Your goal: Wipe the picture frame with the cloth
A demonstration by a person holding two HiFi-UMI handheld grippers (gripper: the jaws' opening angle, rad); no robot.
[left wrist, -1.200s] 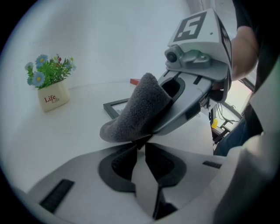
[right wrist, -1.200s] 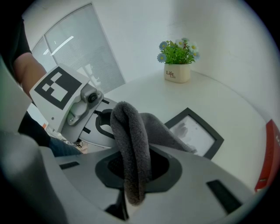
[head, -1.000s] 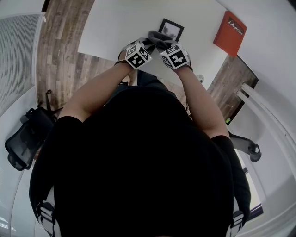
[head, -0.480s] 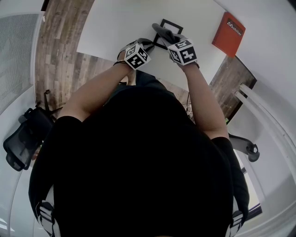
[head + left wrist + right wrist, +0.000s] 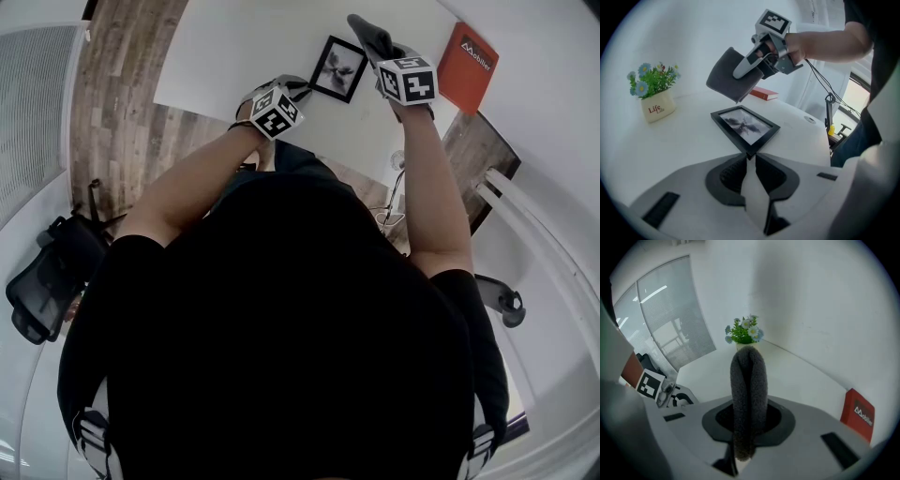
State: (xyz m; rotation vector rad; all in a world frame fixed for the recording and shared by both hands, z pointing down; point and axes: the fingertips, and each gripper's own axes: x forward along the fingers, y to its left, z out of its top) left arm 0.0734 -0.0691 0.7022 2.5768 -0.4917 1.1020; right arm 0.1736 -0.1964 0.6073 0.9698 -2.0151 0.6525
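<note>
**Setting: an office room.** A white desk (image 5: 684,140) lies under both tongs and carries desk-top ornaments. A potted posy (image 5: 655,96) stands ahead and to the left of the left tongs (image 5: 751,157). A picture frame (image 5: 745,127) lies just ahead of them, and a red book (image 5: 764,93) lies beyond it. To the left of the right tongs (image 5: 748,366) is a glazed partition with lowered blinds (image 5: 675,319), with strip lights (image 5: 651,294) showing in it. Well behind the left tongs, on their left side, a black office chair (image 5: 42,281) stands by wood-plank flooring (image 5: 122,84). Cables (image 5: 820,79) hang off the desk edge to their right.
</note>
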